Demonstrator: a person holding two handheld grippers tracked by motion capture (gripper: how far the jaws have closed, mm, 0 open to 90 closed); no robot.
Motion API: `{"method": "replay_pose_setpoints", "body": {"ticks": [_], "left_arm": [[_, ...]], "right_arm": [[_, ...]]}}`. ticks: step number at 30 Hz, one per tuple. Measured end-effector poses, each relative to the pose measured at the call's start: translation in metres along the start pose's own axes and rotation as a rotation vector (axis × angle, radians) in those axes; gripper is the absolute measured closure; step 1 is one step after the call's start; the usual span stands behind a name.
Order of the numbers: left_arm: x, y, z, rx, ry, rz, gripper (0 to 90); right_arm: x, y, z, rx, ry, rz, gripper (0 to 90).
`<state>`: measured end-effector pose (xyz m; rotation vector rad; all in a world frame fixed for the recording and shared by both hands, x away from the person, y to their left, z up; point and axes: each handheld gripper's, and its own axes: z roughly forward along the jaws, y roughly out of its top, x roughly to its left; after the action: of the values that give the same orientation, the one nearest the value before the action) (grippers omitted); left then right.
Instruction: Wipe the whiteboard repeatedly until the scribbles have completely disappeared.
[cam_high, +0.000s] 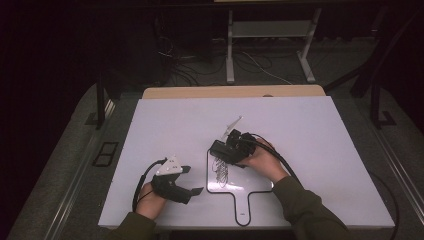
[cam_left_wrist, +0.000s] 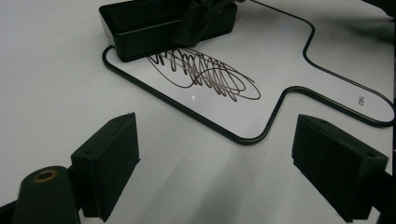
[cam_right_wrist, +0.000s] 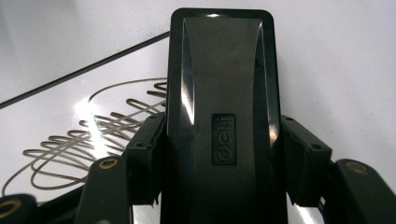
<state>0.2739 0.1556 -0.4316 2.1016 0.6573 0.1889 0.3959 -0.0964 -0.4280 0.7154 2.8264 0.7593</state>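
On the whiteboard (cam_high: 300, 130), right tool (cam_right_wrist: 219, 158) clamps the eraser (cam_right_wrist: 222, 93); left tool (cam_left_wrist: 215, 163) gapes, empty.

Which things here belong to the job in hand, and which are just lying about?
In the job:
- black eraser, clamped in the right tool
- scribble
- small whiteboard with the black rim

Lying about:
- left tool, open and resting off the board
- white table
- cables on the floor
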Motion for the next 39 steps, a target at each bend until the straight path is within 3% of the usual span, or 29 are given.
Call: {"method": "replay_pose_setpoints", "body": {"ticks": [24, 39], "left_arm": [[0.0, 0.0, 0.0, -0.001, 0.001, 0.0, 13.7], [-0.001, 0.0, 0.0, -0.004, 0.001, -0.003, 13.7]], "right_arm": [[0.003, -0.001, -0.001, -0.01, 0.031, -0.006, 38.2], [0.025, -0.001, -0.003, 0.011, 0.049, -0.087, 38.7]]}}
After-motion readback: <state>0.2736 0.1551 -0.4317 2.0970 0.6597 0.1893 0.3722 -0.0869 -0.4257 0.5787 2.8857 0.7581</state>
